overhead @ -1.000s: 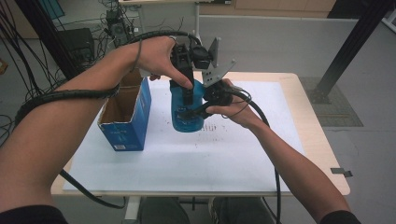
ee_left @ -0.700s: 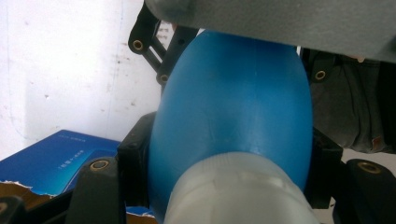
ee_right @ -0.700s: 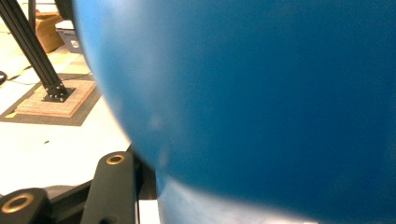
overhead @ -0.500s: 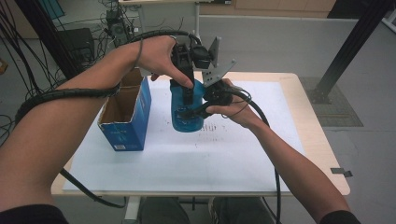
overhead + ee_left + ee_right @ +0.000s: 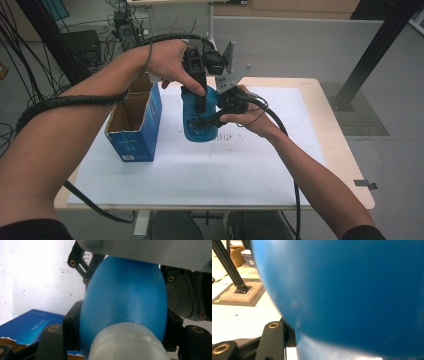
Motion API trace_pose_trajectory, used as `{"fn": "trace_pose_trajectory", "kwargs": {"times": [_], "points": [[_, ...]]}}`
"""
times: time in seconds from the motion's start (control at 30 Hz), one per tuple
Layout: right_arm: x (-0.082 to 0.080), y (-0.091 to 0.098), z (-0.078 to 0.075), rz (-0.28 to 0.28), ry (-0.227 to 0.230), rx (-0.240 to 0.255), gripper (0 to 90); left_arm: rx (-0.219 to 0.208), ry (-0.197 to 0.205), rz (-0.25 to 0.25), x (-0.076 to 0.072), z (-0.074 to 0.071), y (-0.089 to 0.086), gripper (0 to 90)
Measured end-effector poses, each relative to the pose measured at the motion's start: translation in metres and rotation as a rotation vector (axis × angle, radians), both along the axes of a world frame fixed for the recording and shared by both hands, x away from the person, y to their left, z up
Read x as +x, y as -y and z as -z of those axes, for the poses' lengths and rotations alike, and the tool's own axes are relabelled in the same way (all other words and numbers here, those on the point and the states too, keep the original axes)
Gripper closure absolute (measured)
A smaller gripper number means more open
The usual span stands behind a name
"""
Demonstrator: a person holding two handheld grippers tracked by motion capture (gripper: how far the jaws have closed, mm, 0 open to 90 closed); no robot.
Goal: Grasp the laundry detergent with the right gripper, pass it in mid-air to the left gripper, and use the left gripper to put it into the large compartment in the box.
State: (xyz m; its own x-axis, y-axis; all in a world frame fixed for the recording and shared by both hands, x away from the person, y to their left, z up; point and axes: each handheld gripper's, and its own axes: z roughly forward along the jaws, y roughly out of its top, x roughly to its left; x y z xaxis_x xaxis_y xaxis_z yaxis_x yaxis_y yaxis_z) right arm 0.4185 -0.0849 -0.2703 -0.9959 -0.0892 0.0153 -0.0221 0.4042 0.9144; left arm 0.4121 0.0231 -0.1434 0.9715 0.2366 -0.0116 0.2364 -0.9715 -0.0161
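Standing open-topped near counter's left edge, blue carton (image 5: pixel 134 127) just beside blue bottle (image 5: pixel 200 122). Left tool (image 5: pixel 199 100) clamps bottle's top; right tool (image 5: pixel 210 119) clamps its side, mid-counter toward far edge.

Both forearms reach in over the worktop's near edge; left tool (image 5: pixel 200 102) points down, right tool (image 5: pixel 212 117) comes in sideways, both clamped.

Blue bottle (image 5: pixel 352 295) blurred (edges cut off)
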Motion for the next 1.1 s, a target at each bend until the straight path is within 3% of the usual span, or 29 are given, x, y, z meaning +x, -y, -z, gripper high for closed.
{"fn": "trace_pose_trajectory", "kwargs": {"times": [0.3, 1.1], "points": [[0.0008, 0.0017, 0.0000, 0.009, 0.005, -0.002, 44.6, -0.005, 0.007, 0.008, 0.0006, 0.0000, 0.0011, 36.1], [0.0004, -0.0023, 0.0024, -0.012, 0.005, -0.020, 43.7, -0.010, -0.023, -0.005, 0.0011, 0.0038, -0.0034, 36.7]]}}
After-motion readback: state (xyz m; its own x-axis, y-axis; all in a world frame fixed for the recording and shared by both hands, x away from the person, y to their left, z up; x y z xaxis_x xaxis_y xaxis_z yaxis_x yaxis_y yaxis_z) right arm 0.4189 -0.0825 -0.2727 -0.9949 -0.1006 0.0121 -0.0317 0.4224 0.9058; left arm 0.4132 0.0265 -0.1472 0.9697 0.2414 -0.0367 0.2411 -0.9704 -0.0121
